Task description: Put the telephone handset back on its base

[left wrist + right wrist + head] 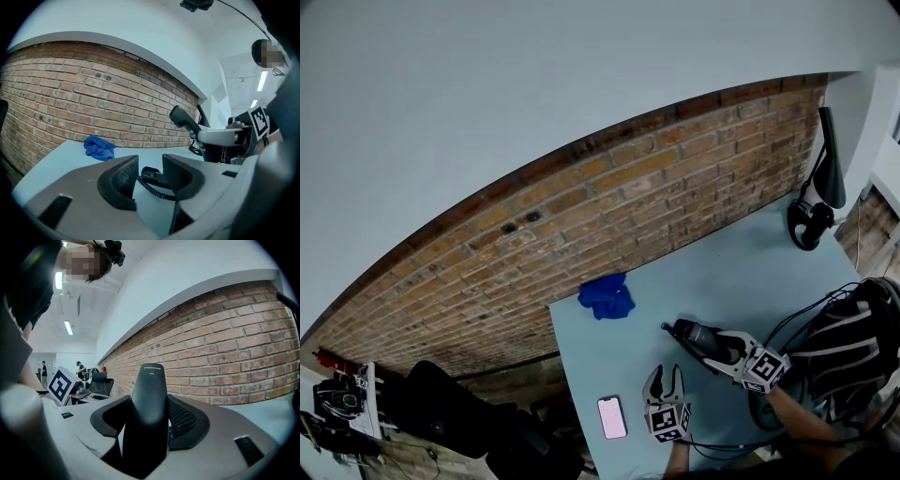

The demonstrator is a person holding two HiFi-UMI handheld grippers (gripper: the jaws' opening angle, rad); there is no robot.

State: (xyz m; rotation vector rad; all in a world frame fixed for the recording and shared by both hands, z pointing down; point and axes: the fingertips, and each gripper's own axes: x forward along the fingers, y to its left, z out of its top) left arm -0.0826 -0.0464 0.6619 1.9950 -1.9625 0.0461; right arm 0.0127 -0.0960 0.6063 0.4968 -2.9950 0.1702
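Note:
The black telephone handset (pixel 149 394) stands upright between the jaws of my right gripper (pixel 150 423), which is shut on it. From the head view this gripper (pixel 709 341) holds the handset (pixel 682 330) over the middle of the light blue table (pixel 741 262). My left gripper (pixel 666 373) sits just in front of it, near the table's front edge, open and holding nothing. Through the left gripper (pixel 150 174) I see a black piece with a coiled cord (pixel 154 177) lying on the table; I cannot tell whether it is the base. The raised handset (pixel 183 120) shows above it.
A blue cloth (pixel 606 296) lies near the table's far left corner, and a smartphone (pixel 611 417) near the left front edge. A black desk lamp (pixel 817 187) stands at the far right. A dark backpack (pixel 853 347) with cables sits to the right. A brick wall (pixel 581 225) runs behind.

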